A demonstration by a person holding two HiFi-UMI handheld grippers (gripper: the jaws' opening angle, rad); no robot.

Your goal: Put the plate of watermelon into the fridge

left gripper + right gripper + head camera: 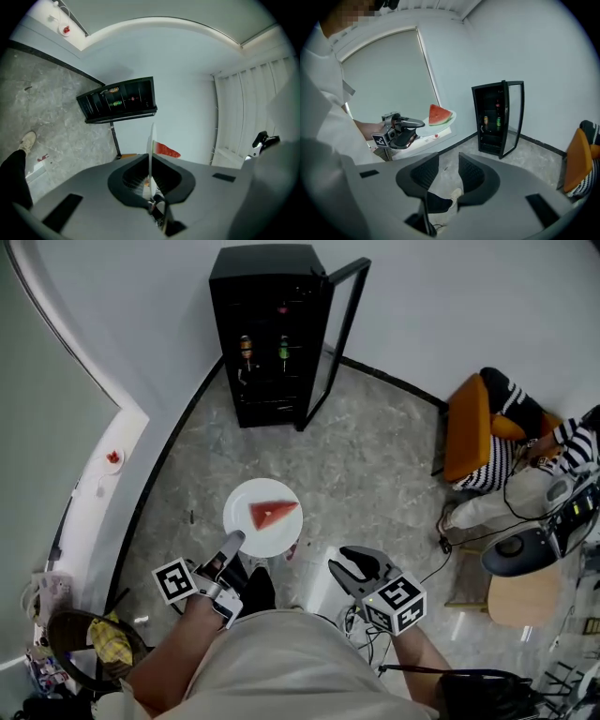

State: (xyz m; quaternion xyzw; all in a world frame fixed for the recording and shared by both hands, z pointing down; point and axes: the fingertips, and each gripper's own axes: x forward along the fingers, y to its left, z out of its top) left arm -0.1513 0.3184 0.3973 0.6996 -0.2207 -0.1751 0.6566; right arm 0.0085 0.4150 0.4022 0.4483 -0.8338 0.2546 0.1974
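Note:
A white plate (264, 517) with a red watermelon wedge (272, 513) is held level in the air by its near rim. My left gripper (231, 545) is shut on that rim; in the left gripper view the plate (150, 154) shows edge-on between the pads, with the wedge (165, 150) to its right. My right gripper (349, 570) hangs open and empty to the right of the plate, and from it I see the left gripper (404, 127) carrying the plate (440, 123). The black fridge (269, 334) stands ahead against the wall, its glass door (336, 343) swung open.
Bottles (263, 351) stand on a fridge shelf. A seated person in striped clothes (511, 460) with an orange cushion (466, 428) is at the right, next to equipment and cables (525, 545). A white ledge (98, 493) runs along the left wall. The marble floor (375, 474) lies between me and the fridge.

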